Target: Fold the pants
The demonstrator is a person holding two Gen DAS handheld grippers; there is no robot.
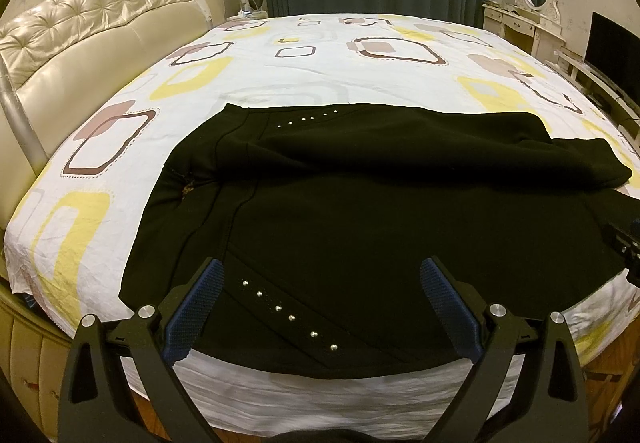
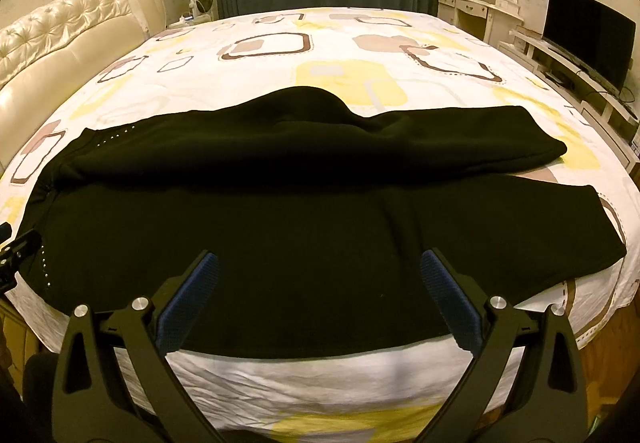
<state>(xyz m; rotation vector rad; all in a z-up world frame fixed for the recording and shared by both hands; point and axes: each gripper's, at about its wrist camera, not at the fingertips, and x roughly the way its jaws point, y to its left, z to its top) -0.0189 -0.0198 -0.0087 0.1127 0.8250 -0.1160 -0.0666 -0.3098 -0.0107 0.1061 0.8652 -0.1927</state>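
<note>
While both tools gape, pants (image 2: 312,211) lie crosswise, legs rightward

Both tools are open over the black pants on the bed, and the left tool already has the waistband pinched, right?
Not quite: the left tool is open too, pinching nothing. The left wrist view shows its pads spread above the studded black pants on the bed. The right tool is open as well.

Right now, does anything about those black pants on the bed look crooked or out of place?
Somewhat. The pants lie sideways near the bed's front edge, legs apart: the far leg is rumpled, with a hump bulging mid-length, and its cuff stops short of the near leg's. Both grippers are open and hold nothing.
</note>
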